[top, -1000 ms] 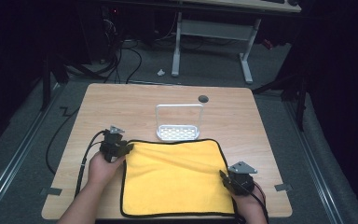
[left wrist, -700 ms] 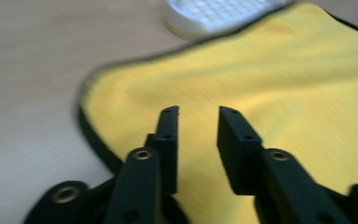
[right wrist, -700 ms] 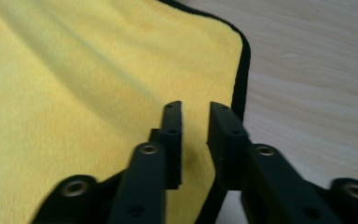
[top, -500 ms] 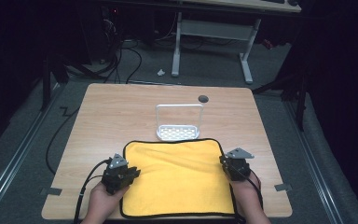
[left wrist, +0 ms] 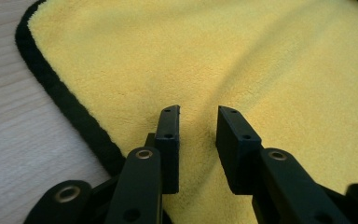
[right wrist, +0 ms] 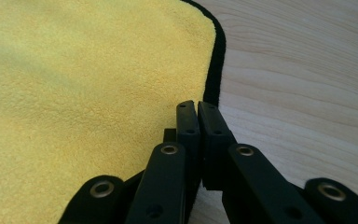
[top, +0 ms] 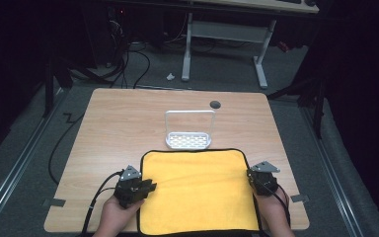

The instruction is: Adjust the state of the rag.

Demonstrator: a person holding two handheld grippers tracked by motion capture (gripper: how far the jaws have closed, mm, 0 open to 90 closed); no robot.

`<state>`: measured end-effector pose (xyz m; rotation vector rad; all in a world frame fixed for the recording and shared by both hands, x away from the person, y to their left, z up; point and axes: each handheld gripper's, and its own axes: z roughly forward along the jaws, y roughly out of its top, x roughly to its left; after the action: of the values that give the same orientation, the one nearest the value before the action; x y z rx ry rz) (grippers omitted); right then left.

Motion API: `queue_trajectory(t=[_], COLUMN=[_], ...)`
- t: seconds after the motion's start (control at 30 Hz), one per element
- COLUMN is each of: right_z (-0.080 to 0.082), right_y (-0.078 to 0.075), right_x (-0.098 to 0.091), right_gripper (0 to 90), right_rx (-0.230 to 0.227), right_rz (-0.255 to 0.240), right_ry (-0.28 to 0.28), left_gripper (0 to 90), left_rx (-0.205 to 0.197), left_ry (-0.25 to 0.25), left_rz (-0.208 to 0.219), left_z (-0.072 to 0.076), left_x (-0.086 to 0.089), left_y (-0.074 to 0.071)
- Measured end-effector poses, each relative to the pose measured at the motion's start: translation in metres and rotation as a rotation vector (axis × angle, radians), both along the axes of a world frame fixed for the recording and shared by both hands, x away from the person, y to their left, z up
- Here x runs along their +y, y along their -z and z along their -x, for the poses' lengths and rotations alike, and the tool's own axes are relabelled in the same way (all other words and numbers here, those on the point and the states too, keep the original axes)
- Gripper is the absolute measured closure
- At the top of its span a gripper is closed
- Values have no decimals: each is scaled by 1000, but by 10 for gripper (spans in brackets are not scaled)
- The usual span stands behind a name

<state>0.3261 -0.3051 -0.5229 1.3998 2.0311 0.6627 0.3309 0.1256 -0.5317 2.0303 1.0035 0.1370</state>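
The square yellow cloth [top: 200, 190] looks soft and fuzzy, like a fluffy towel, and it does not shine. A band of black stitched cloth [left wrist: 70, 109] runs round its edge. The pale wooden table [top: 123, 123] is smooth, with thin lines of grain across it. The small white rack [top: 189, 140] looks like smooth plastic with little holes in its base. The black jaws of the left gripper [left wrist: 198, 126] and the right gripper [right wrist: 197, 108] look like hard, dull plastic with round shiny metal rivets.

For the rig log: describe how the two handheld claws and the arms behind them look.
Both the left claw and right claw are black, each topped by a grey three-cornered plate and trailing a black cable. Up close, each has flat rectangular jaws on arms with brass-ringed pivots. The forearms are bare, unsleeved.
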Motion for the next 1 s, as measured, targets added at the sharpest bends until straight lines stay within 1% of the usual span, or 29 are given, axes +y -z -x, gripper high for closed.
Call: queue_trajectory(t=[0.07,0.1,0.13,0.17,0.2,0.23,0.27,0.3,0.33,0.37,0.43,0.47,0.5,0.53,0.57,0.6,0.63,0.67,0.73,0.77,0.8,0.83,0.87,0.9,0.93,1.0], right_z=[3,4,4,3,3,3,6,8,10,10,12,14,16,18,20,22,24,25,29,31,33,35,36,38,39,41], right_y=[1,2,2,1,-1,-4,-8,-13,-16,-18,-18,-17,-17,-17,-17,-19,-20,-22,-24,-24,-24,-24,-25,-25,-26,-26], right_x=[0,1,2,2,2,2,3,4,5,6,11,14,19,21,24,26,29,31,38,42,47,51,56,59,62,69], right_gripper=[888,888,888,874,812,801,786,773,752,719,675,656,649,648,630,593,594,594,581,555,514,511,503,498,495,496], right_rx=[-12,-20,-25,-17,-5,-15,-39,-58,-67,-65,-56,-64,-65,-63,-64,-68,-75,-67,-46,-42,-42,-42,-38,-42,-44,-40], right_rz=[12,18,20,11,-8,-21,-37,-57,-66,-72,-66,-65,-67,-73,-92,-106,-120,-145,-169,-170,-163,-156,-153,-141,-137,-148], right_ry=[2,5,8,14,4,-5,-12,-25,-33,-48,-61,-79,-93,-100,-104,-100,-112,-132,-155,-174,-192,-210,-231,-243,-251,-282], left_gripper=[694,694,692,672,642,622,608,595,582,564,527,516,497,478,447,436,421,406,383,381,376,377,380,387,396,428], left_rx=[-14,-15,-5,1,-1,-16,-30,-43,-62,-73,-101,-117,-121,-125,-126,-119,-104,-88,-77,-72,-68,-84,-94,-91,-94,-78], left_ry=[5,9,8,4,-4,-9,-24,-42,-68,-84,-130,-147,-152,-162,-169,-173,-172,-174,-176,-183,-179,-183,-190,-195,-199,-199], left_rz=[-4,-4,8,9,7,6,10,17,19,12,8,10,4,-13,-23,-21,-27,-38,-71,-87,-104,-119,-120,-118,-126,-134], left_z=[4,5,4,3,2,0,-1,-4,-9,-12,-22,-29,-33,-41,-46,-52,-58,-64,-74,-78,-82,-83,-85,-86,-88,-89], left_x=[-1,0,1,2,4,6,10,14,19,22,29,31,32,31,30,29,27,24,18,16,13,11,10,10,11,10], left_y=[1,1,0,0,-2,-3,-5,-7,-8,-9,-11,-13,-14,-15,-16,-16,-16,-15,-12,-11,-11,-10,-10,-9,-8,-5])
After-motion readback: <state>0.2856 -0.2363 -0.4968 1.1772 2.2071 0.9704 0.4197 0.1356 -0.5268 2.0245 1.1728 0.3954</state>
